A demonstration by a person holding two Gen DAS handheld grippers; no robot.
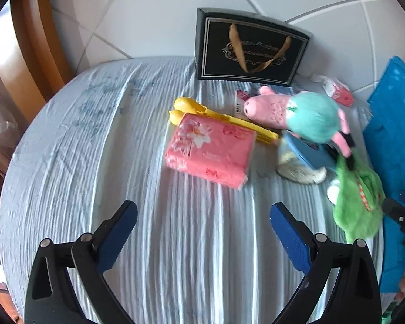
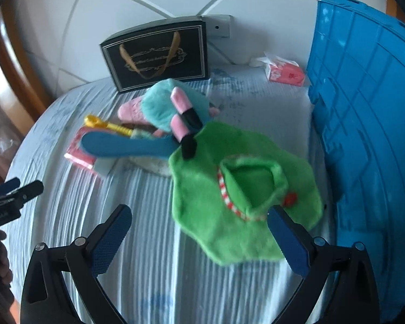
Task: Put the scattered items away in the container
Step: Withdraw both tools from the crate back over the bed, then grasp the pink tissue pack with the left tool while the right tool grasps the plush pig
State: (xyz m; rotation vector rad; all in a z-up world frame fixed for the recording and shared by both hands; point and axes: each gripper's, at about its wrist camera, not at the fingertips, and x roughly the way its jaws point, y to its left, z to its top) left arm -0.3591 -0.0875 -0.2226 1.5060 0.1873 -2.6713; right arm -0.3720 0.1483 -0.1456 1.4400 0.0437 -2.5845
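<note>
On the striped cloth lie a pink tissue pack (image 1: 212, 152), a yellow plastic toy (image 1: 202, 113), a pink pig plush in a teal dress (image 1: 305, 113) and a blue-soled slipper (image 1: 305, 159). A green fabric piece (image 2: 245, 202) with red-white trim lies beside the blue crate (image 2: 364, 124). My left gripper (image 1: 202, 232) hangs open above bare cloth, short of the tissue pack. Just in front of the green fabric, my right gripper (image 2: 199, 235) is open, with its right finger at the fabric's edge. The plush (image 2: 172, 105) rests on the slipper (image 2: 127, 144).
A black gift bag (image 1: 248, 48) with gold ribbon handles stands against the tiled wall. A small red tissue packet (image 2: 284, 73) lies near the crate's far corner. The other gripper (image 2: 10, 197) shows at the left edge of the right wrist view. Wooden furniture stands at left.
</note>
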